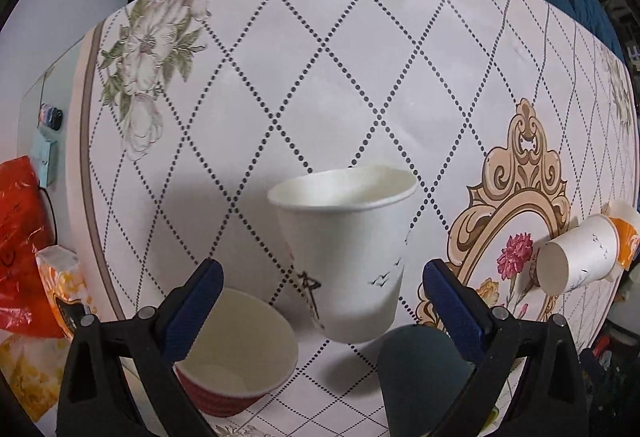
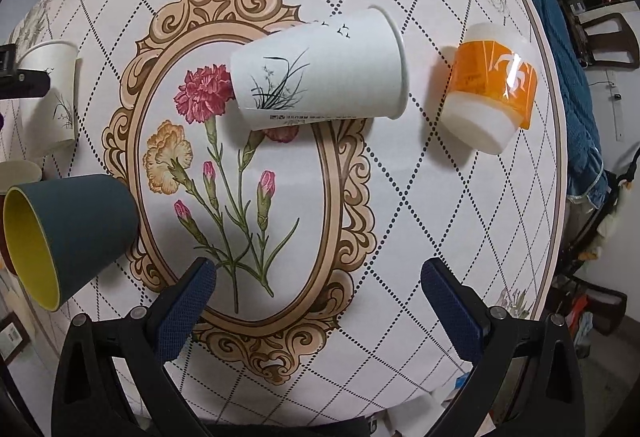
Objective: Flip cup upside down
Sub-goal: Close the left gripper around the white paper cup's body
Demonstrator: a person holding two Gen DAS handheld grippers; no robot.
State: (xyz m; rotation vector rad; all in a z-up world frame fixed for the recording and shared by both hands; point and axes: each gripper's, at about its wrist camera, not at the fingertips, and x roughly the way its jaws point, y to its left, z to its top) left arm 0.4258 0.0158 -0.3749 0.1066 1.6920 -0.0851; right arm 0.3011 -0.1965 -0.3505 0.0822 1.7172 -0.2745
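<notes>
A white paper cup with ink birds [image 1: 348, 253] stands upright, mouth up, on the patterned tablecloth, just ahead of my open left gripper [image 1: 320, 289]; its fingers flank it without touching. It also shows at the left edge of the right wrist view [image 2: 50, 93]. A second white paper cup with a grass print [image 2: 320, 71] stands mouth down near the table's middle, also in the left wrist view [image 1: 576, 257]. My right gripper [image 2: 318, 289] is open and empty, well short of that cup.
A red-banded paper cup [image 1: 236, 361] and a dark teal cup with yellow inside [image 2: 68, 233] stand upright near the left gripper. An orange-banded white cup [image 2: 490, 89] stands mouth down at the right. Snack bags [image 1: 24, 257] lie off the table's left edge.
</notes>
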